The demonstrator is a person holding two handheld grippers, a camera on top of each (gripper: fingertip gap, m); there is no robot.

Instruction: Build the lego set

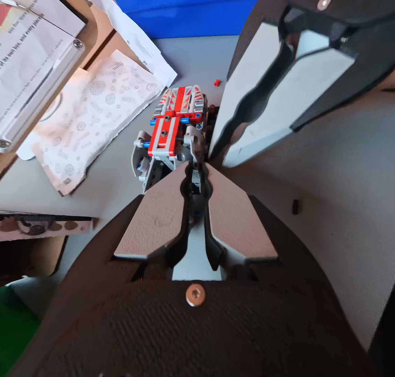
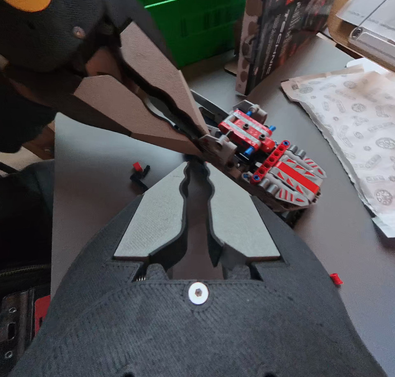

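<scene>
The red and grey lego model lies on the grey table, also in the right wrist view. My left gripper is shut on a grey panel at the model's near end; it enters the right wrist view from the upper left. My right gripper has its tips closed on the model's dark lower edge just beside the left tips; it enters the left wrist view from the right. A loose red pin lies beside the model, also seen in the right wrist view.
A printed paper bag lies beside the model. A blue bin, a green bin and the set's box stand behind. Small black and red parts lie on the table. A clear sign stand stands on cardboard.
</scene>
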